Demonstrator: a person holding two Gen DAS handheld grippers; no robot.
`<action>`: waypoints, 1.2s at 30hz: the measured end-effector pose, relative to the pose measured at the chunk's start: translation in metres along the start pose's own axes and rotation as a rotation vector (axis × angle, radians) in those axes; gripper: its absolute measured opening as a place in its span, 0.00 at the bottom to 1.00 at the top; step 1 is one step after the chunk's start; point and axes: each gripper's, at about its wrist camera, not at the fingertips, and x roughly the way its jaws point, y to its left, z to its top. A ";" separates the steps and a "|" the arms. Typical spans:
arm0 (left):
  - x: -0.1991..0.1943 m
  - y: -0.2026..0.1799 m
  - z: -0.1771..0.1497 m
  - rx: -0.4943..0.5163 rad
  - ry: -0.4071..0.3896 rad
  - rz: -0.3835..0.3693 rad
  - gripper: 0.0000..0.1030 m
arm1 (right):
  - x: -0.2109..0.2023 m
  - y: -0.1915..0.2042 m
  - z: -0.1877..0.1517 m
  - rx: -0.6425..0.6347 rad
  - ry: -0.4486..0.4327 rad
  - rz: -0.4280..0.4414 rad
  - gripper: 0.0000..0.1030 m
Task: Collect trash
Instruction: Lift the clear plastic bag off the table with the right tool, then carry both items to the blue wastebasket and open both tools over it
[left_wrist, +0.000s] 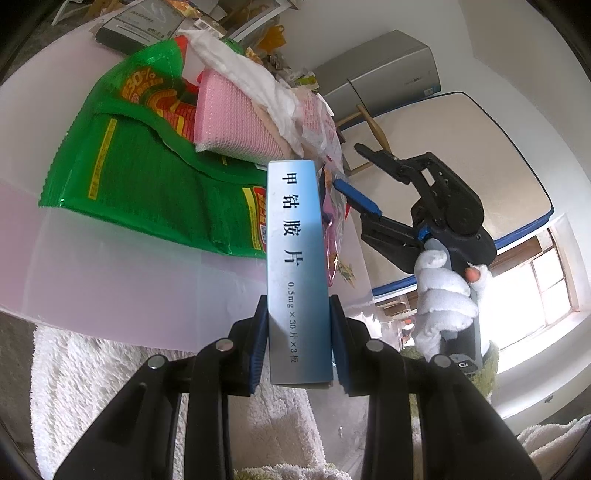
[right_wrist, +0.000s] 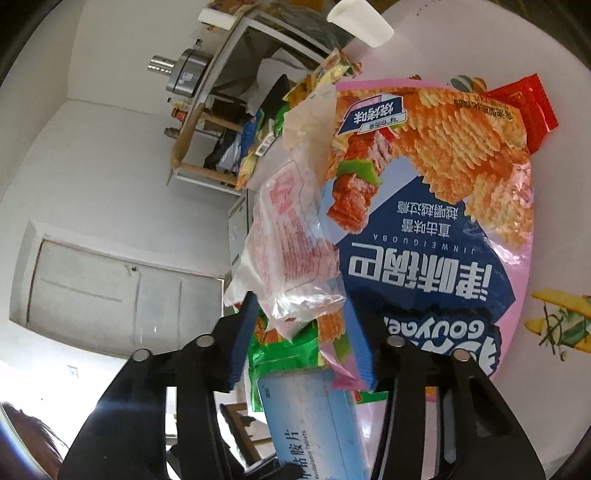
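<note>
My left gripper (left_wrist: 299, 347) is shut on a long silver-blue medicine box (left_wrist: 293, 258), which stands up from the pads in front of a translucent bin (left_wrist: 110, 266). In the bin lie a green bag (left_wrist: 147, 177), a pink cloth (left_wrist: 229, 118), white tissue (left_wrist: 240, 62) and a clear red-printed wrapper (left_wrist: 317, 122). A white-gloved hand (left_wrist: 443, 295) holds my right gripper (left_wrist: 347, 165) at the pile's right edge. From its own view, that gripper (right_wrist: 300, 301) straddles the wrapper (right_wrist: 291, 240) and the edge of a pink chip bag (right_wrist: 424, 240); whether the pads press is unclear. The box (right_wrist: 314, 417) shows below.
A white fluffy rug (left_wrist: 92, 369) lies under the bin. A grey appliance (left_wrist: 388, 66), a blue-edged board (left_wrist: 461, 147) and a window (left_wrist: 546, 288) are behind. A cluttered shelf (right_wrist: 221, 129), a white cup (right_wrist: 362, 22) and a red packet (right_wrist: 528, 107) surround the pile.
</note>
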 end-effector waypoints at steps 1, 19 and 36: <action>0.000 0.000 0.000 0.000 -0.001 0.001 0.29 | 0.000 -0.001 0.000 0.005 0.001 0.002 0.33; -0.016 -0.012 -0.003 0.036 -0.056 0.020 0.29 | -0.045 0.026 -0.026 -0.110 -0.063 0.136 0.01; -0.052 -0.082 -0.007 0.207 -0.185 0.018 0.29 | -0.159 0.012 -0.048 -0.142 -0.250 0.228 0.00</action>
